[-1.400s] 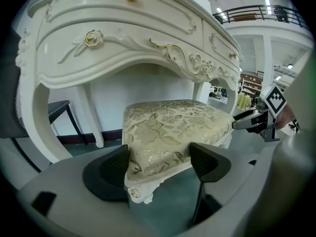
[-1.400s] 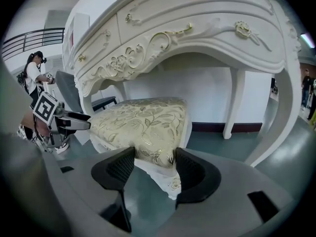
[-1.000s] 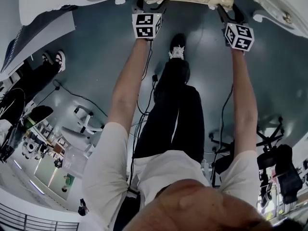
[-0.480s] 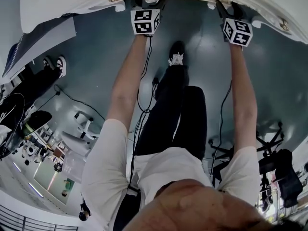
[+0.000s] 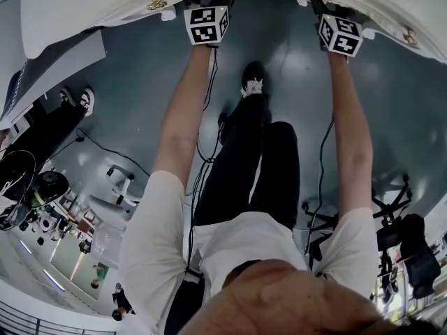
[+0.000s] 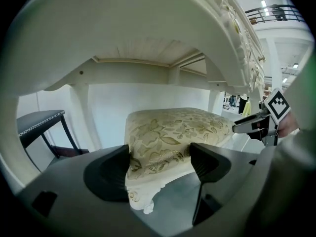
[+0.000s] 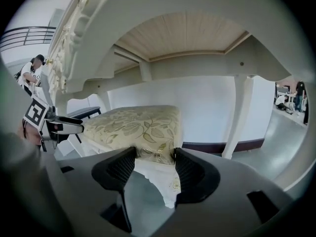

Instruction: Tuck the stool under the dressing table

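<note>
The stool [image 6: 173,130] has a cream floral cushion and a carved white frame. It stands beneath the white dressing table [image 6: 148,43]. My left gripper [image 6: 160,163] is shut on the stool's near left corner. On the near right corner of the stool [image 7: 138,125] my right gripper [image 7: 154,166] is shut too. In the head view the dressing table top [image 5: 84,9] hides the stool and both sets of jaws. Only the left marker cube [image 5: 206,25] and the right marker cube [image 5: 340,35] show at the table's edge.
A white table leg [image 7: 235,117] stands right of the stool, before a white wall. A dark side table [image 6: 39,122] sits to the left. My foot [image 5: 253,79] is on the grey floor between the arms, with cables [image 5: 202,152] and an office chair [image 5: 391,211] behind.
Both grippers moved forward with the stool. The cushion, seen at the table's edge a second ago, has slid under the table top and out of the head view.
</note>
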{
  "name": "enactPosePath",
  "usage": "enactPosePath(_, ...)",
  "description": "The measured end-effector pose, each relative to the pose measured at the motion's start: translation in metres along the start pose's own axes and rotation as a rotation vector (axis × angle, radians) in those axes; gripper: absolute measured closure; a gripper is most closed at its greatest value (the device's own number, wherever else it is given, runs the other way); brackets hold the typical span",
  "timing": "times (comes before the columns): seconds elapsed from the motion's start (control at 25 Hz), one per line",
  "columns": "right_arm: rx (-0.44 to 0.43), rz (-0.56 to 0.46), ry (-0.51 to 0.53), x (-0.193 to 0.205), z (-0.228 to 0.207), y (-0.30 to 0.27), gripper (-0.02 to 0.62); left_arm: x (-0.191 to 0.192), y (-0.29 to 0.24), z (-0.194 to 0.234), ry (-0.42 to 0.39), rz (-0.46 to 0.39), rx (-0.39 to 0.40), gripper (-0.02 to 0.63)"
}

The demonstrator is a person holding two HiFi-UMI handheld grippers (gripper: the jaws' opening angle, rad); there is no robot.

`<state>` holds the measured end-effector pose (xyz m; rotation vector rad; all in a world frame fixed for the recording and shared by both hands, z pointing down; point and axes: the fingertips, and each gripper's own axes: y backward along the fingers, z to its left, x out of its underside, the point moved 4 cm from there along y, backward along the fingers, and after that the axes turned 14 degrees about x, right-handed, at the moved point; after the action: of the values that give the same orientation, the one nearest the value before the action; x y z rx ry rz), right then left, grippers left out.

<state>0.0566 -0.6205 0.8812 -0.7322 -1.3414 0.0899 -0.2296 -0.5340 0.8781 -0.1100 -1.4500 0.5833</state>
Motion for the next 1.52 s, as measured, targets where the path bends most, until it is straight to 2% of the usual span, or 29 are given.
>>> enactPosePath(0.16,0.007,-0.010,-0.056,0.002,-0.001,0.012,0.322,0.004,0.008,-0.005,0.072,-0.010,-0.028,0.215)
enactPosePath(0.32,0.003,0.004,-0.053,0.005,0.002,0.044,0.322,0.006,0.030,-0.023,0.172,-0.015,-0.007,0.215)
enactPosePath(0.52,-0.001,0.034,-0.069,-0.010,0.014,0.103,0.322,-0.010,0.073,-0.056,0.189,0.028,0.006,0.215)
enactPosePath(0.84,-0.026,0.055,-0.093,-0.069,0.048,0.225,0.322,-0.087,0.176,-0.114,0.224,0.016,0.017,0.215)
enactPosePath(1.04,0.000,0.069,-0.182,-0.109,0.061,0.338,0.322,-0.140,0.277,-0.168,0.257,0.012,0.032,0.215)
enactPosePath(1.2,0.020,0.028,-0.221,-0.149,0.071,0.416,0.322,-0.193,0.339,-0.203,0.234,-0.017,0.073,0.215)
enactPosePath(1.28,0.016,0.036,-0.254,-0.159,0.085,0.453,0.322,-0.212,0.373,-0.219,0.208,0.001,0.093,0.215)
enactPosePath(1.4,-0.022,0.063,-0.323,-0.167,0.100,0.509,0.322,-0.228,0.419,-0.255,0.214,0.034,0.150,0.215)
enactPosePath(1.52,-0.067,0.056,-0.321,-0.183,0.112,0.544,0.322,-0.248,0.444,-0.278,0.204,0.046,0.199,0.215)
